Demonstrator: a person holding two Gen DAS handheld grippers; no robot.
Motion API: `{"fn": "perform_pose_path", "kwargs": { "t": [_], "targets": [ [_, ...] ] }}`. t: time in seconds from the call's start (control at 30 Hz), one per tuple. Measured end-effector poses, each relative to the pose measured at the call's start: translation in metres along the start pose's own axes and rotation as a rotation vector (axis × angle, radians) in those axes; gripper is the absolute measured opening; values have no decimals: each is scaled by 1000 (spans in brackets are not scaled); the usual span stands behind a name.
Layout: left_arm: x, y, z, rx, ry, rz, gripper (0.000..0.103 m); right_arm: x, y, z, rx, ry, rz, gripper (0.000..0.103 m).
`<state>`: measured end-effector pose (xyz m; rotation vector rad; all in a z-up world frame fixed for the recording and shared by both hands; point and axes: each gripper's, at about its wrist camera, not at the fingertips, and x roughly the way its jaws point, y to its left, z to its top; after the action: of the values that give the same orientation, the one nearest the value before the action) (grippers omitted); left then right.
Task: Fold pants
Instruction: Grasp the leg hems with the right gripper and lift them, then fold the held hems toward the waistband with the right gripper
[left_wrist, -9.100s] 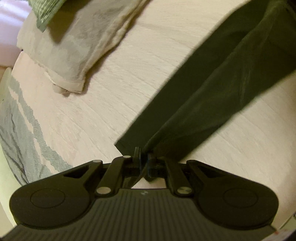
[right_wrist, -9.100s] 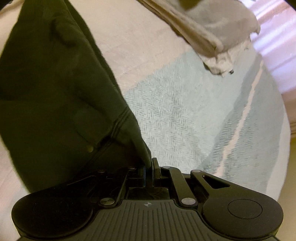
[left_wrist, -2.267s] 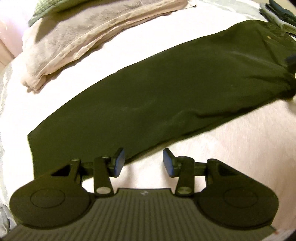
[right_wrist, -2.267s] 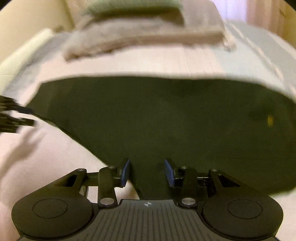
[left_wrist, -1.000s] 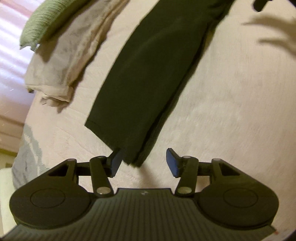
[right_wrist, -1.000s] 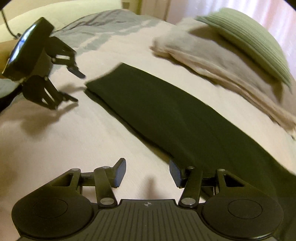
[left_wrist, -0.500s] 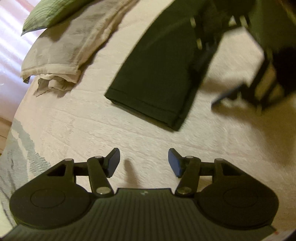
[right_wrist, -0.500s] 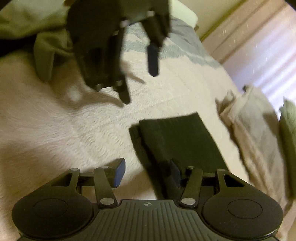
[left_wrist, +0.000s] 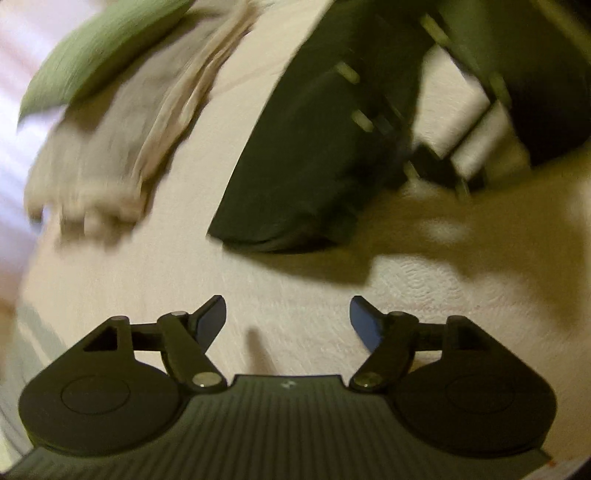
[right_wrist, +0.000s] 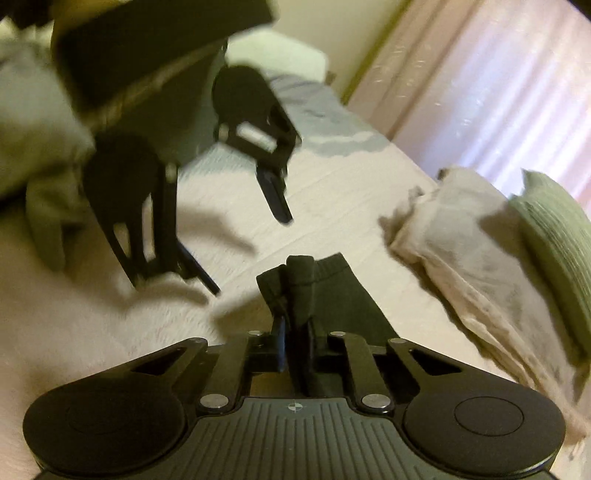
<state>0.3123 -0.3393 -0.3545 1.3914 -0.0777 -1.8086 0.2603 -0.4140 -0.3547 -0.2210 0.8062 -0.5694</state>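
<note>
The dark green pants lie on the cream bedspread, folded lengthwise, their hem end nearest me in the left wrist view. My left gripper hovers open over bare bedspread, short of the hem, nothing between its fingers. It also shows in the right wrist view as the left gripper, spread wide above the bed. My right gripper is shut on a bunched corner of the pants hem. The right gripper appears blurred over the pants edge.
A beige folded blanket with a green pillow on it lies left of the pants; the blanket and pillow also show on the right. Pink curtains hang behind. A person's sleeve is at far left.
My right gripper has closed on the hem corner of the pants, which now bunches up between its fingers. The left gripper stays open and has drawn nearer the hem.
</note>
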Motion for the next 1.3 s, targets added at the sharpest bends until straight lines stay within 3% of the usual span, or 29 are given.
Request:
{"fn": "perform_pose_path", "kwargs": {
  "t": [0.23,0.3,0.43,0.47,0.63,0.8,0.97,1.17,1.3],
  "targets": [
    [-4,9,37,265,-135,60,73,-31,-30,12,104,-16,1,7],
    [-5,14,48,351,-155,57,66,-40,-37,14,134,-23,-4,6],
    [-11,24,74,484,-149,36,22,-66,-59,10,297,-31,-10,5],
    [-14,28,82,504,-142,17,17,-75,-68,8,356,-35,-14,5],
    [-35,42,142,579,-147,-33,13,-121,-119,-15,665,-65,-64,4],
    [-47,45,234,645,-187,-74,12,-177,-173,-60,948,-112,-151,3],
    [-32,30,336,757,-240,-131,12,-226,-230,-122,1205,-157,-229,3],
    [27,-6,454,889,-239,-238,12,-248,-290,-220,1485,-160,-234,3],
    [85,-35,502,914,-188,-326,12,-245,-312,-282,1606,-119,-212,3]
  ]
}}
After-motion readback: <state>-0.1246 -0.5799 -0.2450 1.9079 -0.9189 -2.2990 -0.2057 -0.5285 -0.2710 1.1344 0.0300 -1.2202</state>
